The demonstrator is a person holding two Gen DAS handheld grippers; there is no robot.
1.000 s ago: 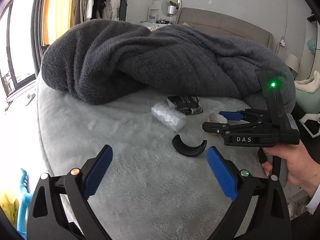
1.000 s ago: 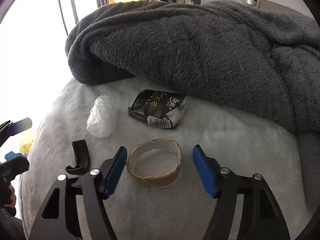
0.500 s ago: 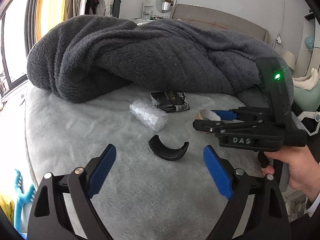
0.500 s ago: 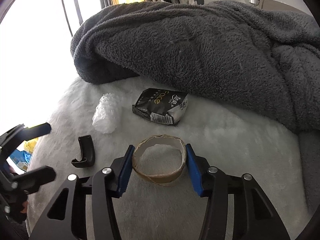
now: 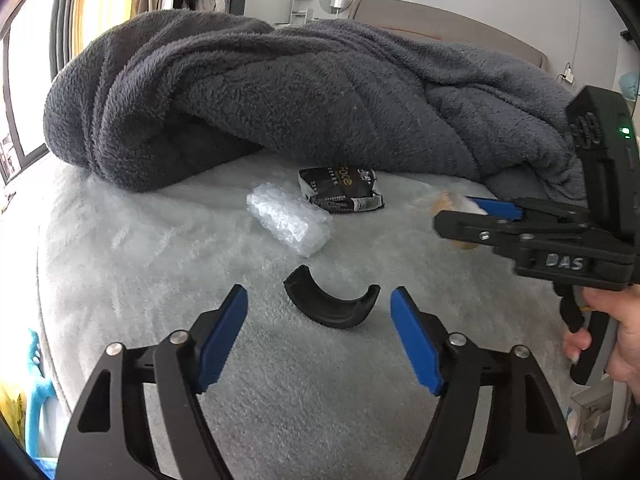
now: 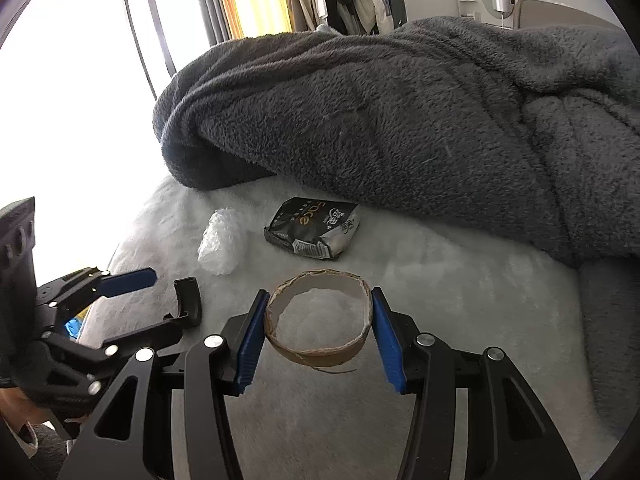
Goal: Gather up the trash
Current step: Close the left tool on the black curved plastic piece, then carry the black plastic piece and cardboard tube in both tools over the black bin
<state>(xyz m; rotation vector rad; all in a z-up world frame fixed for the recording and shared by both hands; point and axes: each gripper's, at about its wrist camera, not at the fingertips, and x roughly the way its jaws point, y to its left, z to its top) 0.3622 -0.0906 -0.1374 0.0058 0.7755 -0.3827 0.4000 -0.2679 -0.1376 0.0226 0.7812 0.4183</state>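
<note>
Cardboard ring (image 6: 320, 316) is light and squashy; the right claw (image 6: 318, 344) squeezes its sides. Left claw (image 5: 318, 340), closing, half-open and empty, faces the black curved piece (image 5: 332, 304) near the ring.

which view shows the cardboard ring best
The right wrist view: the cardboard ring sits whole and sharp between the right gripper pads, which press its sides. In the left wrist view only a blurred sliver of it shows behind that gripper's finger.
</note>
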